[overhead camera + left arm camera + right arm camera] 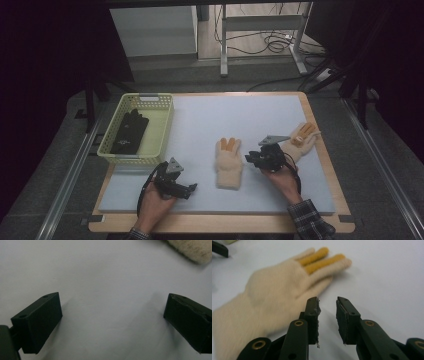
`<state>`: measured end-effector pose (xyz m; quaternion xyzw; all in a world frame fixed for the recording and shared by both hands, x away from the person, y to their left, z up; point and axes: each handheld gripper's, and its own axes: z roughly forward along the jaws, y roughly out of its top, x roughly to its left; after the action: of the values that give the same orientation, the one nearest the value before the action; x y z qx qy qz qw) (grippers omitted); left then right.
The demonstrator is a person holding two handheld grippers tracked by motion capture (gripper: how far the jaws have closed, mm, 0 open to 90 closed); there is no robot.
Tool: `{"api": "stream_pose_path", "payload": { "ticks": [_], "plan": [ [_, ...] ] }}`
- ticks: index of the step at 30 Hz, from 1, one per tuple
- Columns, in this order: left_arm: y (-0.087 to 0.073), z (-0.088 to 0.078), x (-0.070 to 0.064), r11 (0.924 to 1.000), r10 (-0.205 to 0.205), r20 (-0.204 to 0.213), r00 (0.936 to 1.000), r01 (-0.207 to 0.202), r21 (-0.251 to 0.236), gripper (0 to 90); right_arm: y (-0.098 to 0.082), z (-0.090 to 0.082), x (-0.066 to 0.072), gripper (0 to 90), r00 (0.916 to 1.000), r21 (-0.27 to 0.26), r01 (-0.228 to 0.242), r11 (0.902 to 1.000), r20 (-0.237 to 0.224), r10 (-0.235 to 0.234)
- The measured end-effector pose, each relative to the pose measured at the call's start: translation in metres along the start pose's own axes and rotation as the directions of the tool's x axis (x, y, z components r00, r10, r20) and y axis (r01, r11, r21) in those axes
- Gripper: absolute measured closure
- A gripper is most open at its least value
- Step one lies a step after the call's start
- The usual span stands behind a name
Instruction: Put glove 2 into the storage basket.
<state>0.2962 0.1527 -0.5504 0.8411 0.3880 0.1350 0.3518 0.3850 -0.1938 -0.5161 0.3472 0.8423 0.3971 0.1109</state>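
Now right gripper (pixel 328 312), jaws narrowly apart and empty, nearing cream knitted glove with orange fingers (pixel 269 295) on pale surface (pixel 200 120); left gripper (pixel 112 315) gaping; pinch needed next.

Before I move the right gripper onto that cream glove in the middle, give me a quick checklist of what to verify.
1. Right gripper free of load: ok, jaws stand narrowly apart with nothing between them.
2. Middle glove lying flat and apart from other things: ok.
3. Right gripper lined up on the middle glove: not ok, in the right gripper view the glove lies left of the jaws, which face bare mat.
4. Left gripper out of the way: ok, jaws wide open over bare mat, nothing held.
5. Second cream glove clear of the right hand: cannot tell, the gripper overlaps it in the high view.
6. Basket has room: ok, it holds a black glove.
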Motion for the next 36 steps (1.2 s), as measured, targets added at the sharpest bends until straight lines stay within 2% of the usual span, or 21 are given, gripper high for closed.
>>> {"api": "stream_pose_path", "payload": {
  "ticks": [3, 6, 7, 8, 9, 12, 15, 17, 20, 27, 29, 33, 36],
  "plan": [
    [0.0, 0.0, 0.0, 1.0, 0.0, 0.0, 1.0, 0.0, 0.0, 1.7, 0.01, 0.014, 0.002, 68.2, 0.9998, -0.002, 0.006, 1.0, -0.016, -0.006],
    [0.0, 0.0, 0.0, 1.0, 0.0, 0.0, 1.0, 0.0, -0.001, 1.7, 0.017, 0.032, 0.004, 67.3, 0.9998, 0.026, 0.011, 0.9996, -0.016, -0.01],
    [0.0, 0.0, 0.0, 1.0, 0.0, 0.0, 1.0, 0.0, -0.001, 1.7, 0.017, 0.037, 0.005, 74.6, 0.9999, 0.048, 0.014, 0.9988, -0.009, -0.014],
    [0.0, 0.0, 0.0, 1.0, 0.0, 0.0, 1.0, 0.0, -0.001, 1.7, 0.017, 0.038, 0.005, 81.8, 0.9997, 0.041, 0.007, 0.9991, -0.023, -0.006],
    [0.0, 0.0, 0.0, 1.0, 0.0, 0.0, 1.0, 0.0, -0.001, 1.7, 0.017, 0.038, 0.006, 85.0, 0.9996, 0.041, 0.002, 0.9992, -0.029, -0.001],
    [0.0, 0.0, 0.0, 1.0, 0.0, 0.0, 1.0, 0.0, 0.0, 1.7, 0.019, 0.033, 0.014, 86.7, 0.9993, 0.046, 0.037, 0.9983, 0.008, -0.037],
    [0.0, 0.0, 0.0, 1.0, 0.0, 0.0, 1.0, 0.0, 0.0, 1.7, 0.022, 0.02, 0.018, 85.9, 0.998, 0.025, 0.052, 0.9984, 0.035, -0.053],
    [0.0, 0.0, 0.0, 1.0, 0.0, 0.0, 1.0, 0.0, 0.0, 1.7, 0.022, 0.013, 0.017, 82.5, 0.9971, 0.029, 0.046, 0.9986, 0.059, -0.047],
    [0.0, 0.0, 0.0, 1.0, 0.0, 0.0, 1.0, 0.0, 0.0, 1.7, 0.017, 0.006, 0.007, 70.6, 0.9966, 0.023, 0.026, 0.9994, 0.077, -0.028],
    [0.0, 0.0, 0.0, 1.0, 0.0, 0.0, 1.0, 0.0, 0.0, 1.7, 0.008, -0.014, -0.013, 64.1, 0.9947, -0.002, -0.007, 1.0, 0.103, 0.007],
    [0.0, 0.0, 0.0, 1.0, 0.0, 0.0, 1.0, 0.0, 0.0, 1.7, 0.008, -0.024, -0.022, 62.3, 0.9925, -0.011, -0.025, 0.9996, 0.12, 0.026],
    [0.0, 0.0, 0.0, 1.0, 0.0, 0.0, 1.0, 0.0, 0.0, 1.7, 0.006, -0.04, -0.044, 60.1, 0.9831, -0.015, -0.06, 0.9981, 0.172, 0.061],
    [0.0, 0.0, 0.0, 1.0, 0.0, 0.0, 1.0, 0.0, 0.0, 1.7, 0.004, -0.052, -0.063, 59.3, 0.9709, -0.024, -0.086, 0.996, 0.222, 0.089]
  ]
}}
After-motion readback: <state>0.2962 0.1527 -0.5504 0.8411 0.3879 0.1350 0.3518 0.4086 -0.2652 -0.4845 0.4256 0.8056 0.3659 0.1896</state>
